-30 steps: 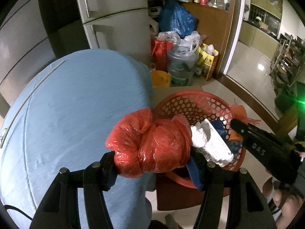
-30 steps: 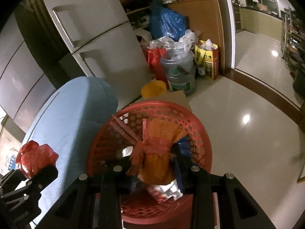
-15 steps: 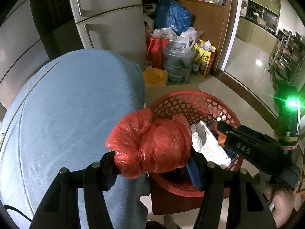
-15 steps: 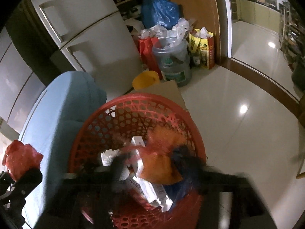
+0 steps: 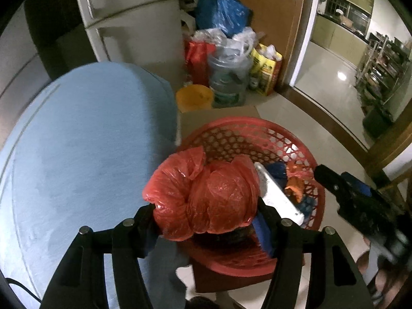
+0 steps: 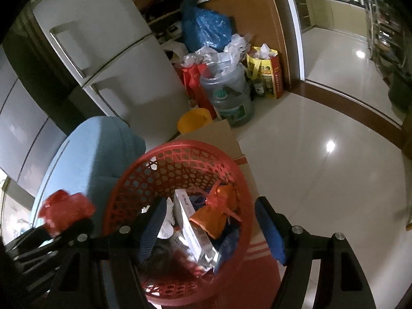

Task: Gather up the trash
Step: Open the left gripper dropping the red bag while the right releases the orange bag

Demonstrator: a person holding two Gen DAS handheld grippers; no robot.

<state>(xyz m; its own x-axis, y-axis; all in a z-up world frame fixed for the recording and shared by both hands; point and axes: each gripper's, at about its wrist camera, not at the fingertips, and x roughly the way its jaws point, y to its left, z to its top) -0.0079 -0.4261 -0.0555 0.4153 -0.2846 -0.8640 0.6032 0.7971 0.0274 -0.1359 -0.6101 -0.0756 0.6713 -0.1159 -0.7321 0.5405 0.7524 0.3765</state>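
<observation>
My left gripper (image 5: 206,213) is shut on a knotted red plastic bag (image 5: 203,195) and holds it over the near left rim of the red mesh basket (image 5: 244,134). The bag also shows at the left in the right wrist view (image 6: 64,211). My right gripper (image 6: 208,229) is open and empty above the basket (image 6: 180,152). An orange bag (image 6: 219,213), a white carton (image 6: 190,226) and blue scraps lie inside the basket. The right gripper shows at the right in the left wrist view (image 5: 347,193).
A table with a light blue cloth (image 5: 85,141) stands left of the basket. Behind are a fridge (image 6: 108,59), a yellow bucket (image 6: 193,121), a large water jug (image 6: 226,95), red and yellow bags and a blue sack (image 6: 206,28). Shiny tiled floor (image 6: 322,154) lies right.
My right gripper has opened and the orange bag has dropped into the basket. My left gripper has moved with the red bag from over the table to over the basket rim.
</observation>
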